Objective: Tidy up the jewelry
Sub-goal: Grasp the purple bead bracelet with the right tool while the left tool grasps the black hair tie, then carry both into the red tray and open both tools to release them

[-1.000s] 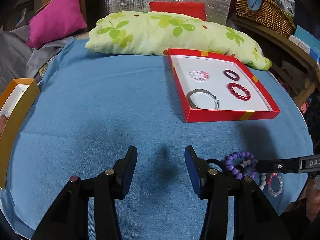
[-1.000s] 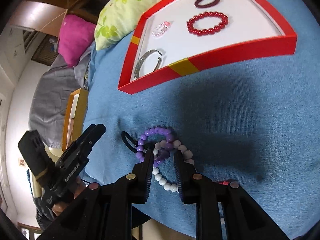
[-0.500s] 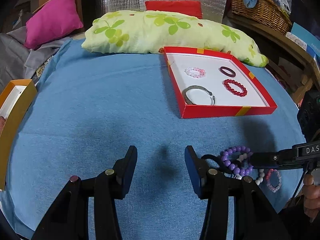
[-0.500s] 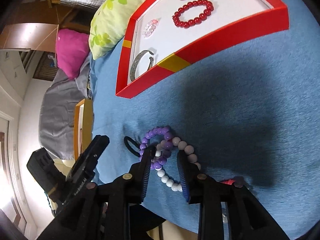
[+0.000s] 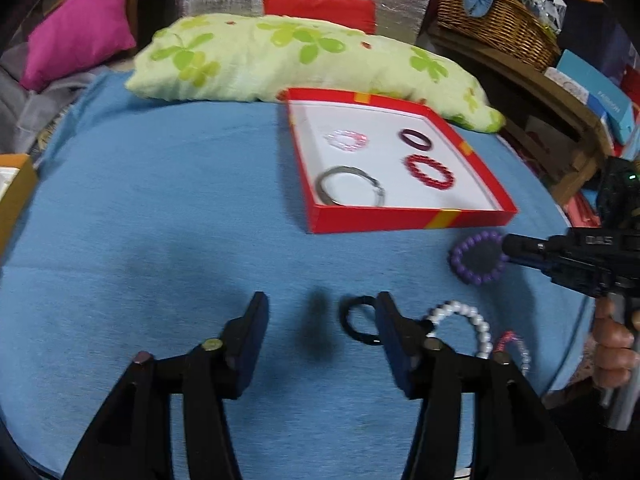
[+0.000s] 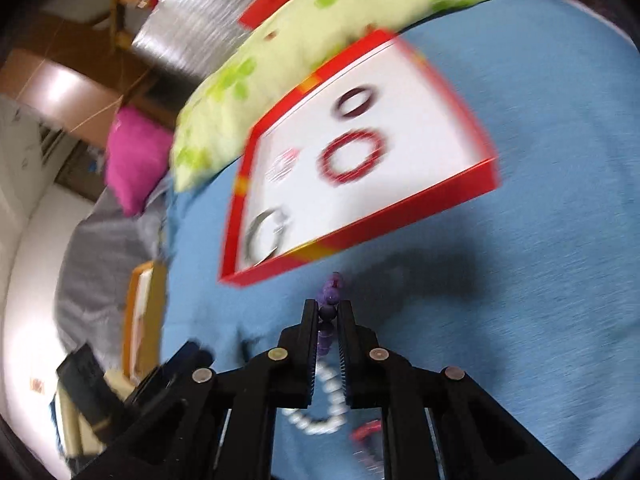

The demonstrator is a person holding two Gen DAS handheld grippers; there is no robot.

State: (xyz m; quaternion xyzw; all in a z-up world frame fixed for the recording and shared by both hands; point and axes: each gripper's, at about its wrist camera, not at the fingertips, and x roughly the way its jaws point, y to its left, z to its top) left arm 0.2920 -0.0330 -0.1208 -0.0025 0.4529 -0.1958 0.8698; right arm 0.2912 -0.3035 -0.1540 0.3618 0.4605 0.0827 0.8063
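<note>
Two grippers | right gripper [image 6: 329, 312]: fingers clamped on purple bead bracelet [image 5: 476, 257] | left gripper [image 5: 320, 312]: fingers apart, black ring [image 5: 358, 319] beside right finger | red box [image 5: 408, 219] ahead

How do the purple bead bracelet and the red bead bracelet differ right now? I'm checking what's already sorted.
The purple bracelet is outside the red tray, clamped in the right gripper and raised above the blue cloth; the red bracelet lies flat inside the tray. The purple bracelet hangs edge-on in the right wrist view, while the red bracelet shows its full ring. Both are closed loops of round beads.
</note>
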